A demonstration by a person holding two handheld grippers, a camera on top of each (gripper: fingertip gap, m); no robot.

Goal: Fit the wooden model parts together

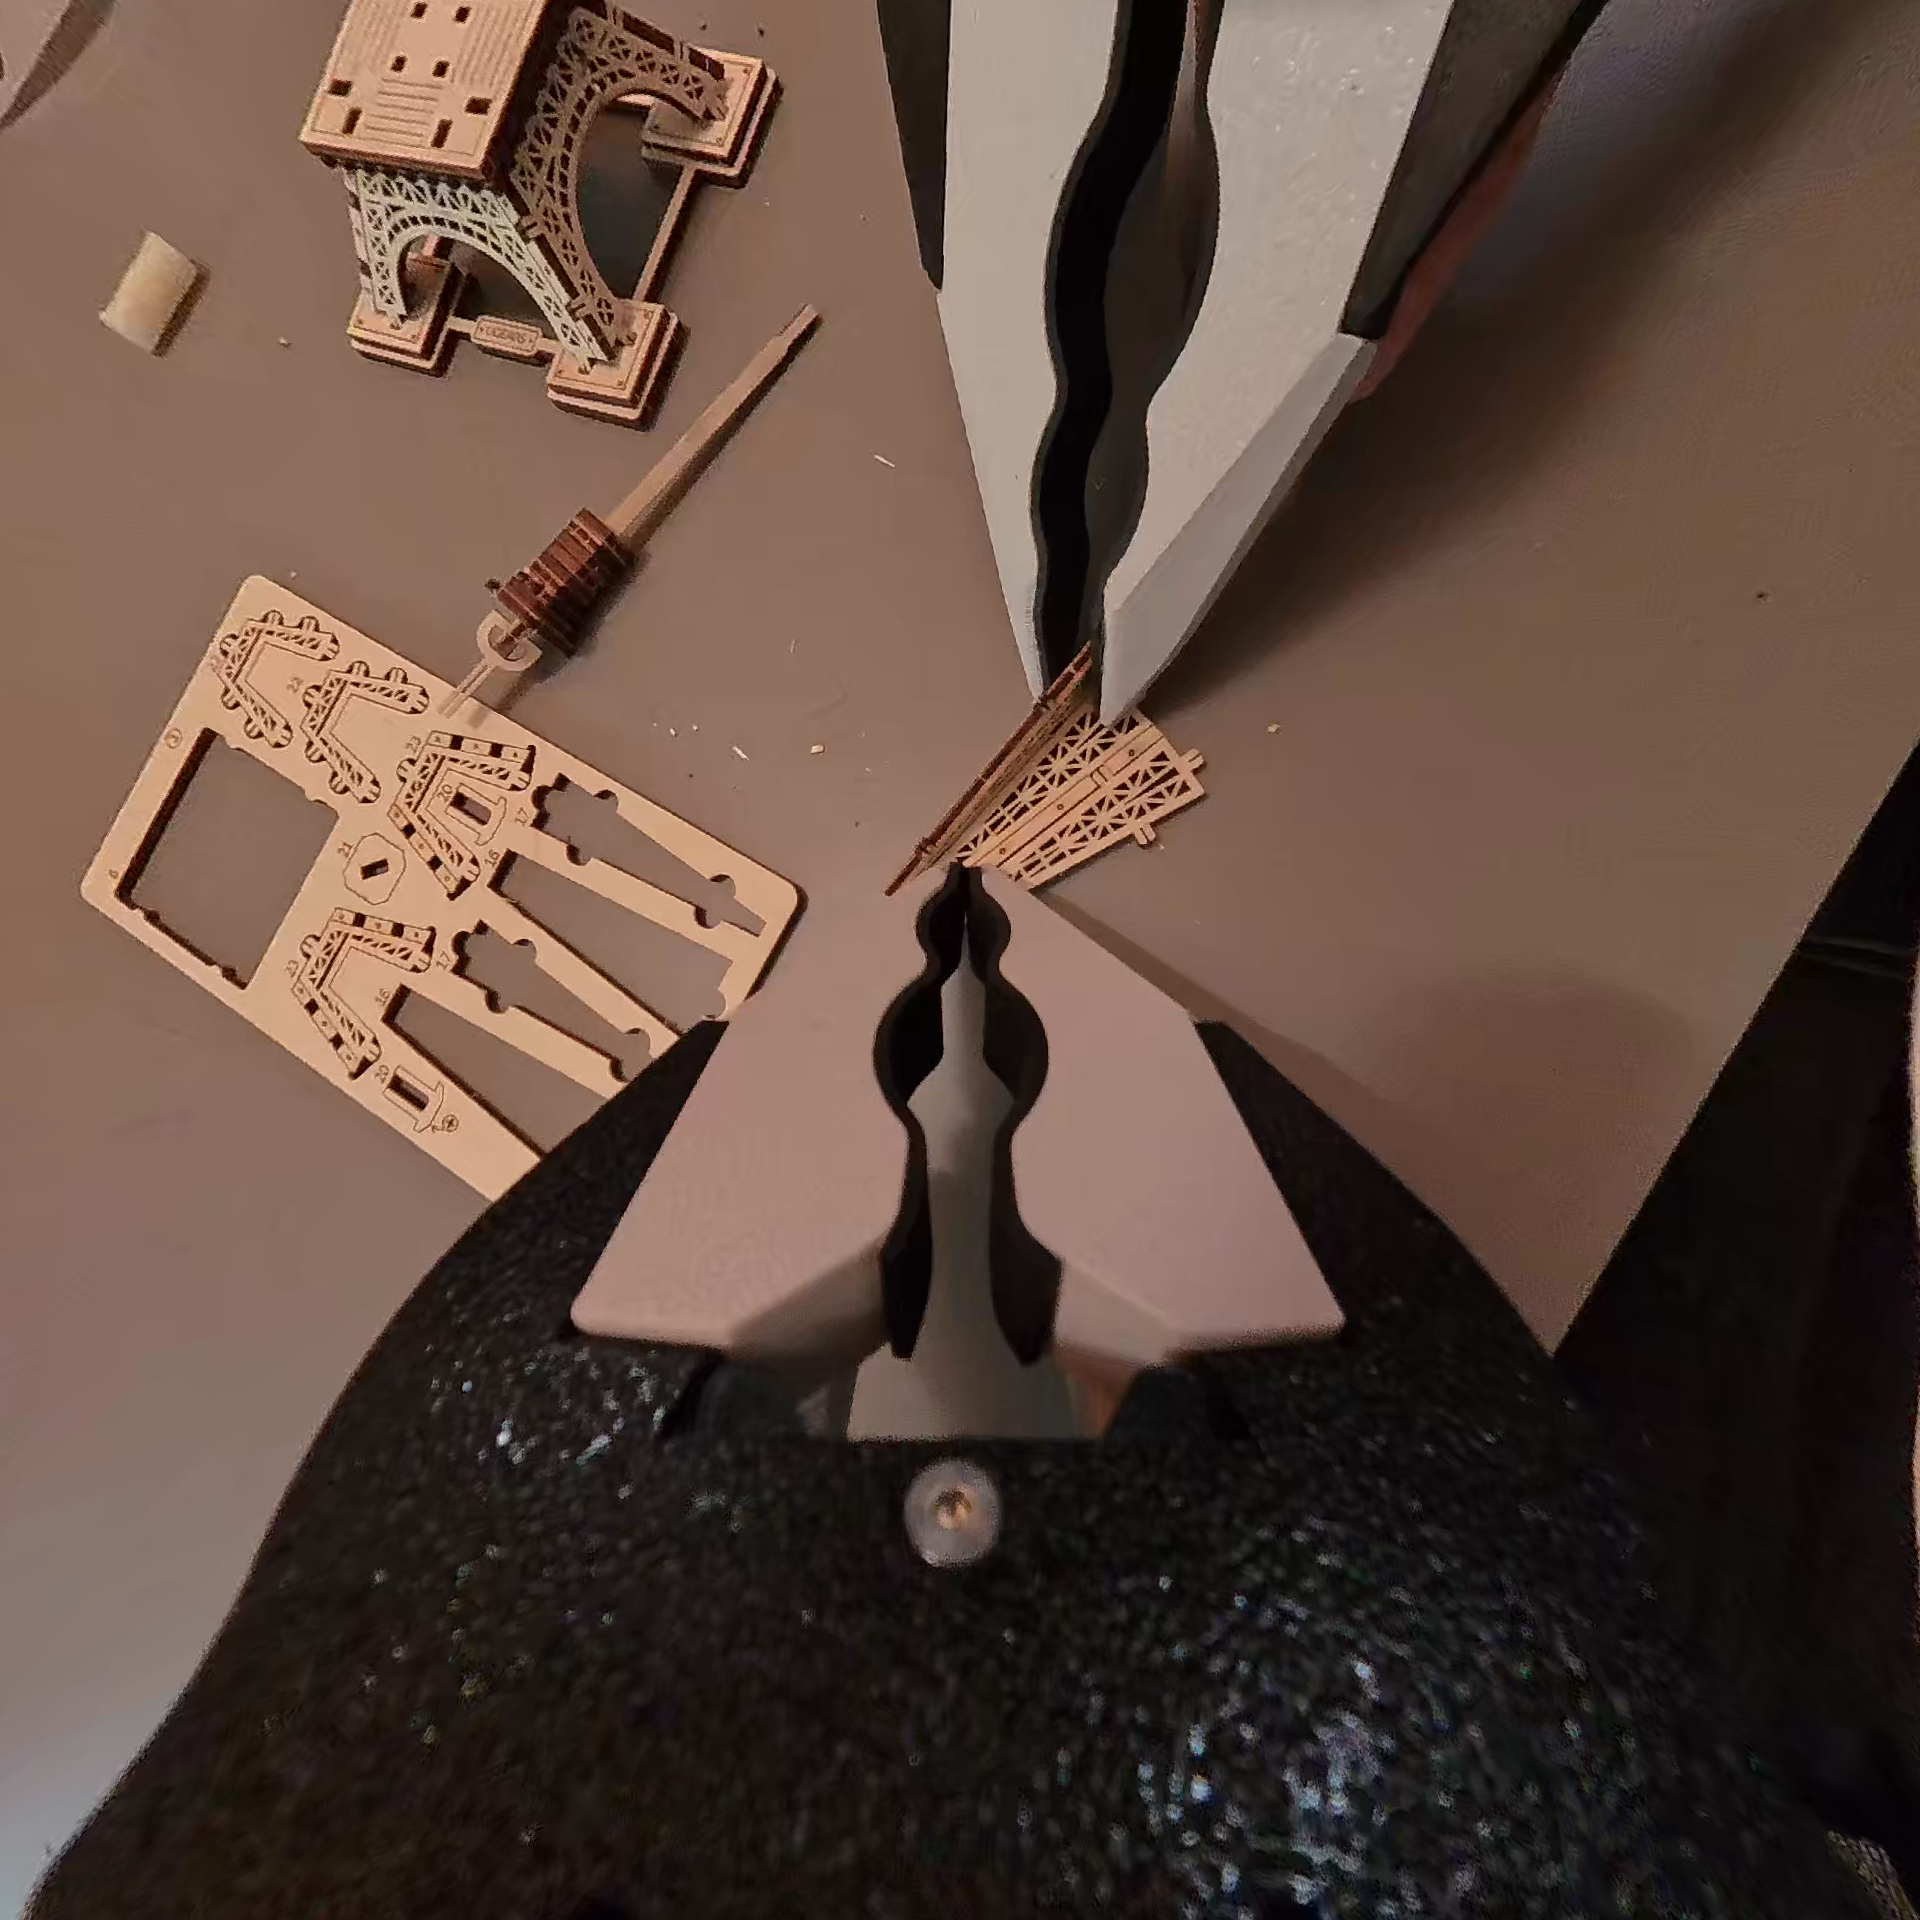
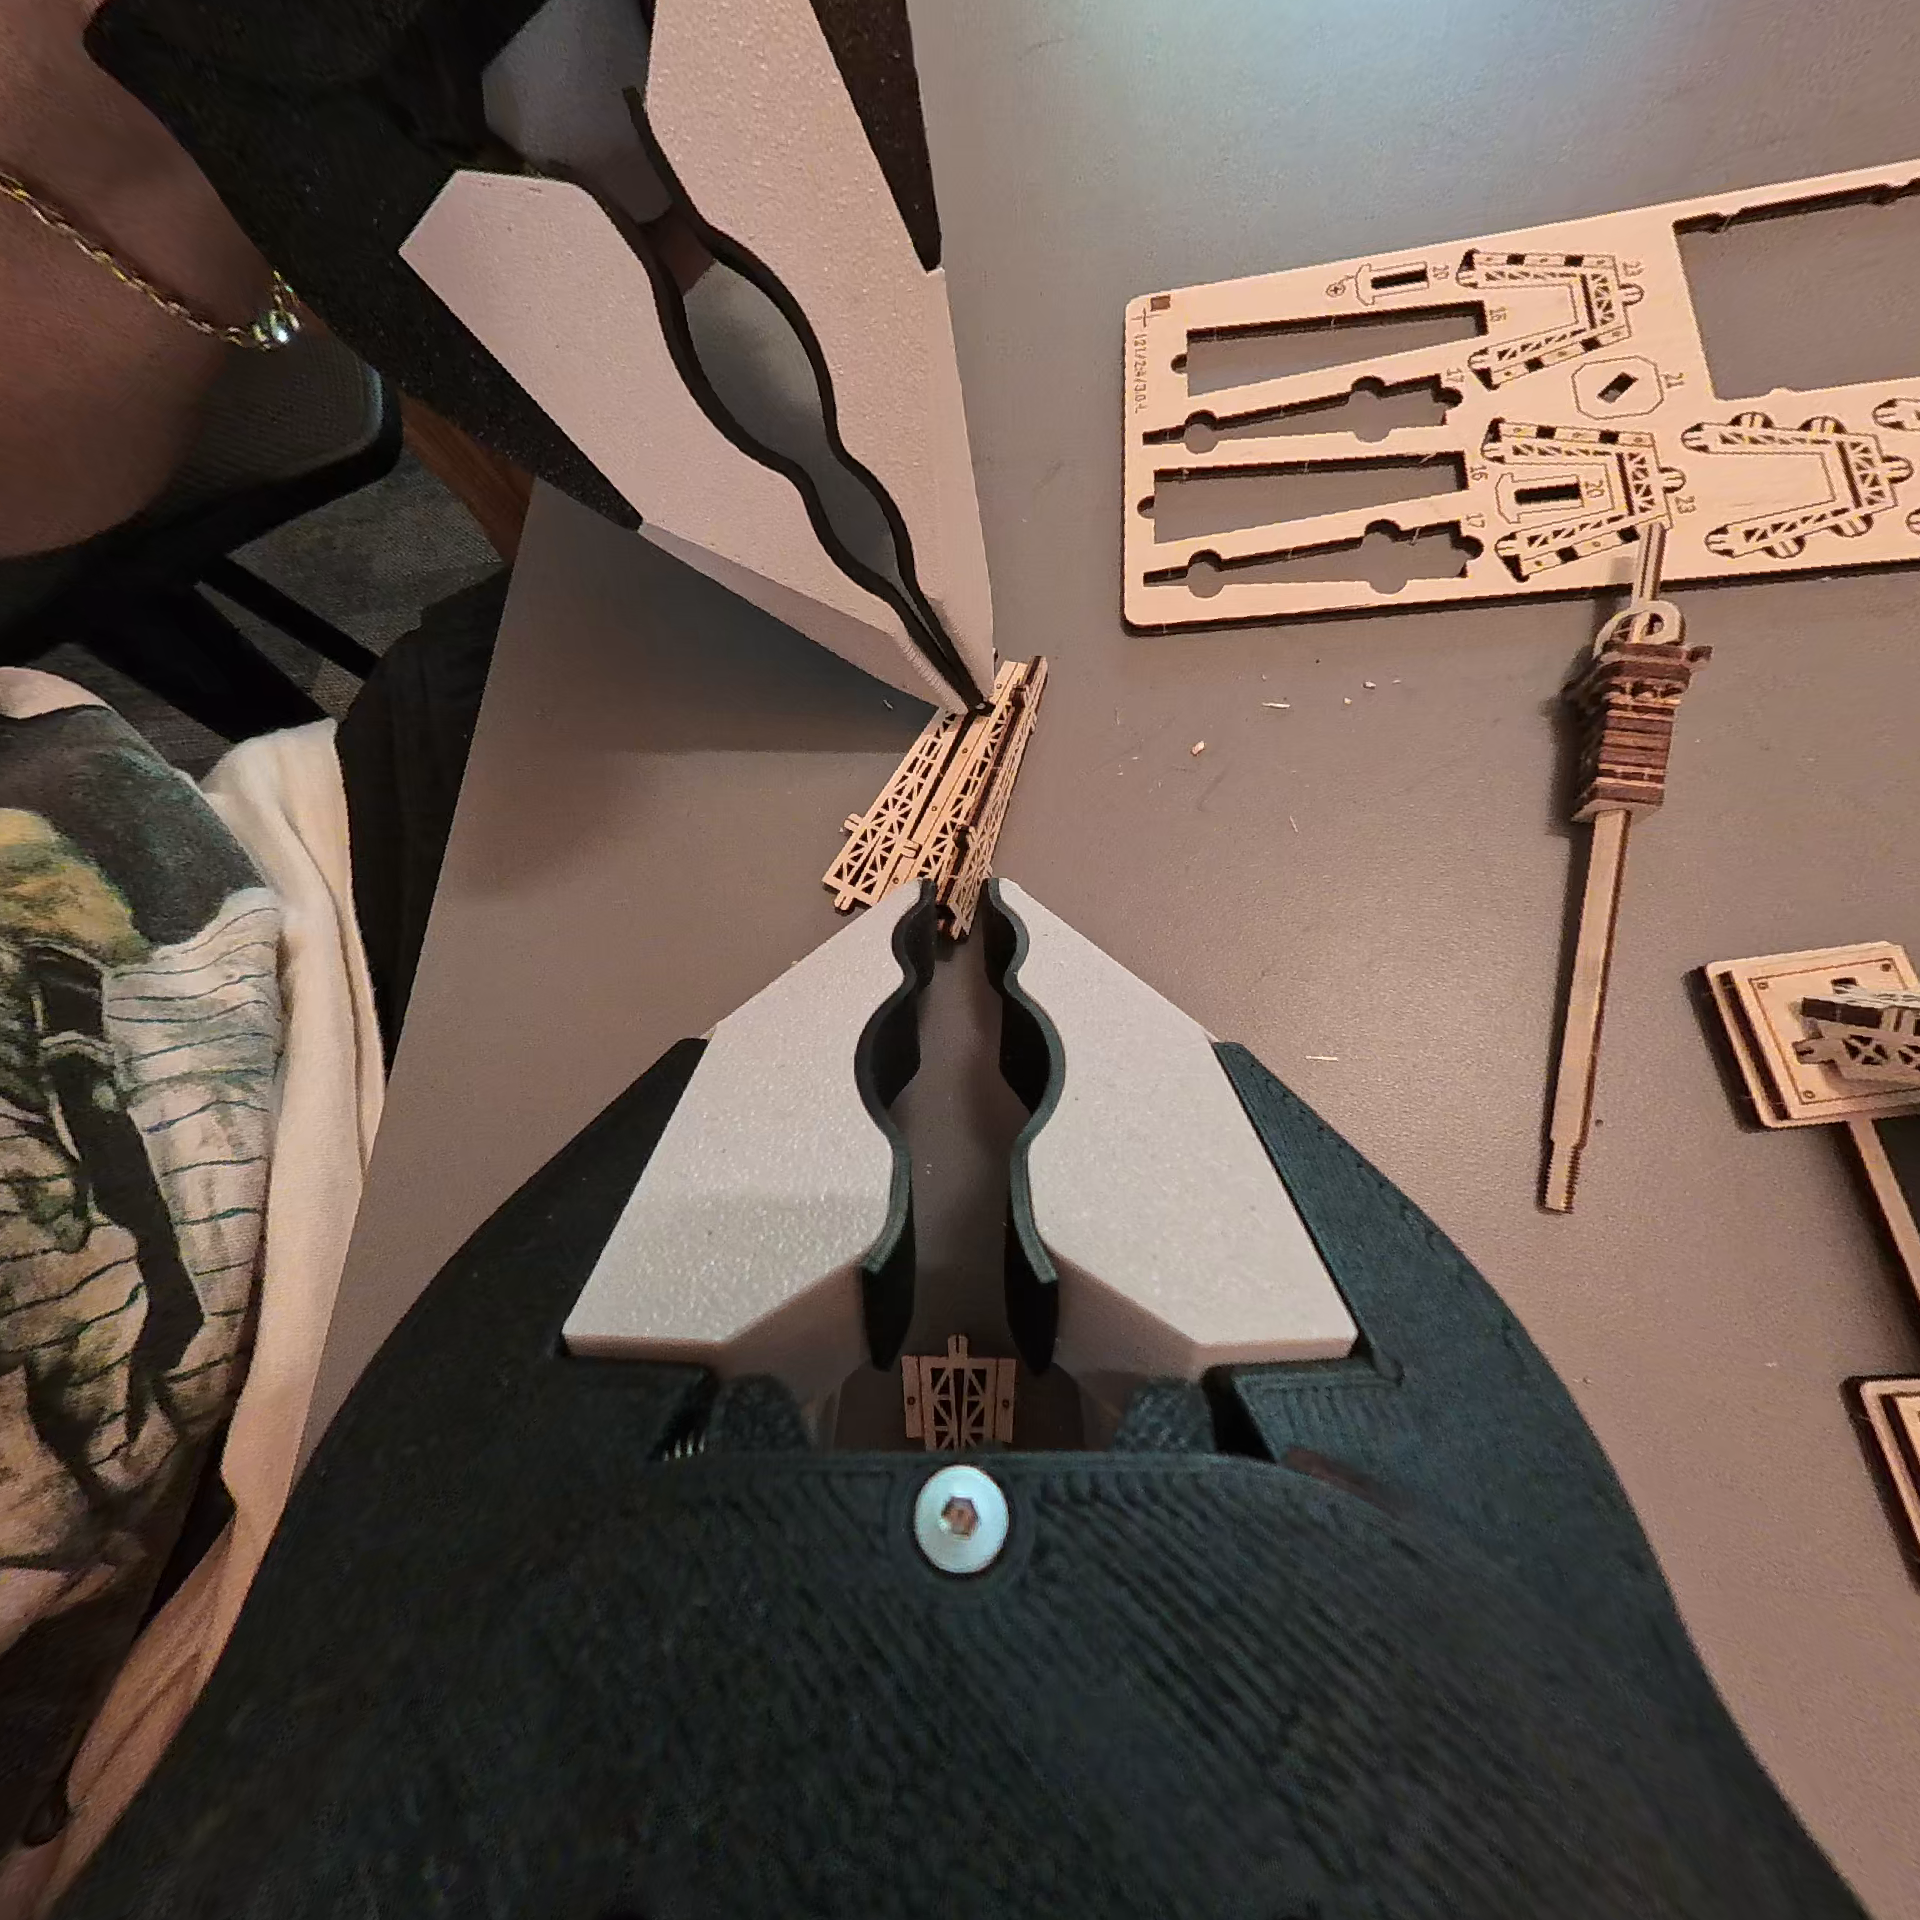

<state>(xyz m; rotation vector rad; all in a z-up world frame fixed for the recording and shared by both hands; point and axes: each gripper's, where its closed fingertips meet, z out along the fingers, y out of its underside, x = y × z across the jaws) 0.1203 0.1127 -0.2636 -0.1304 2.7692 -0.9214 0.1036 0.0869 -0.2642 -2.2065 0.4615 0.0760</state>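
Observation:
A flat wooden lattice panel (image 1: 1091,800) lies on the grey table with a second thin lattice strip (image 1: 997,790) standing on edge along it. In the right wrist view the two parts (image 2: 914,810) run lengthwise between both grippers. My left gripper (image 1: 961,883) is shut on the near end of the upright strip; it also shows in the right wrist view (image 2: 977,698), coming from the upper left. My right gripper (image 2: 961,902) is shut on the opposite end; in the left wrist view (image 1: 1086,675) it comes down from the top. A bit of lattice (image 2: 956,1403) shows low between the right fingers.
The built tower base (image 1: 520,187) (image 2: 1829,1039), a spire with dark stacked rings (image 1: 623,540) (image 2: 1621,769), a part sheet with cut-outs (image 1: 416,862) (image 2: 1507,416) and a small pale block (image 1: 151,291) lie on the table. A person's torso (image 2: 156,987) is beside the table edge (image 2: 447,935).

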